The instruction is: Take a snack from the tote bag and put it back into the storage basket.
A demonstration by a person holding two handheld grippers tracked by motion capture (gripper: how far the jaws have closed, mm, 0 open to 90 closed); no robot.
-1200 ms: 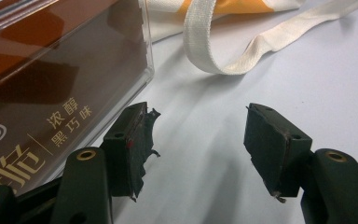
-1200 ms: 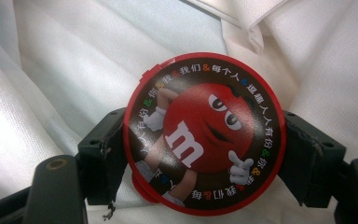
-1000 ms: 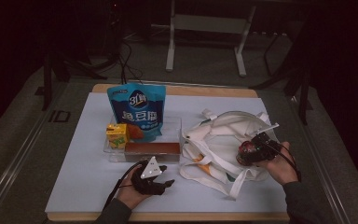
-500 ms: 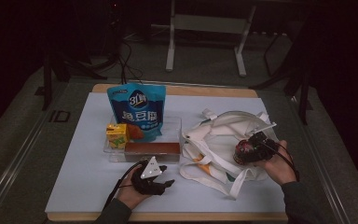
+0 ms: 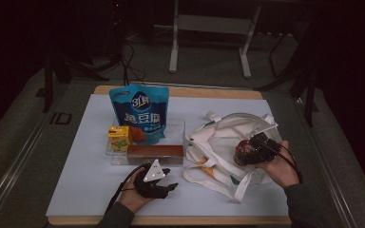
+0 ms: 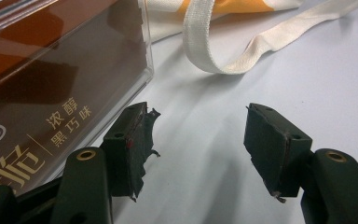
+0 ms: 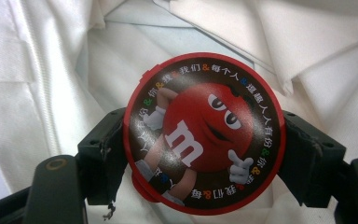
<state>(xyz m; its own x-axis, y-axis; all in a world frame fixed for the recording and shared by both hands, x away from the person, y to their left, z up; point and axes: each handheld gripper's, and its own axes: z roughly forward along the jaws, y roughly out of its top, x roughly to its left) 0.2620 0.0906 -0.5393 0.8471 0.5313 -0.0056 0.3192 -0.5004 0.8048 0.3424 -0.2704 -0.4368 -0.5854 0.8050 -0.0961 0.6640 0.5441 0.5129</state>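
Right now the round red candy tin [image 7: 204, 133], its lid printed with a red cartoon figure, sits clamped between the jaws of the right tool [image 5: 249, 149] — held over the white canvas bag [image 5: 218, 142] at the right of the bench [image 5: 76, 190]. Left of the bag, the left tool [image 5: 164, 187] rests on the bench with its jaws apart and nothing between them, just beside a clear tray [image 5: 111, 154] holding a brown chocolate box [image 6: 51, 93], a yellow juice carton [image 5: 120, 137] and a blue snack pouch [image 5: 139, 111].

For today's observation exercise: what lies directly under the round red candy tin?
Under the candy tin, held by the right gripper, lies the folded white cloth bag. The tin covers the cloth right beneath it, so that part cannot be seen.
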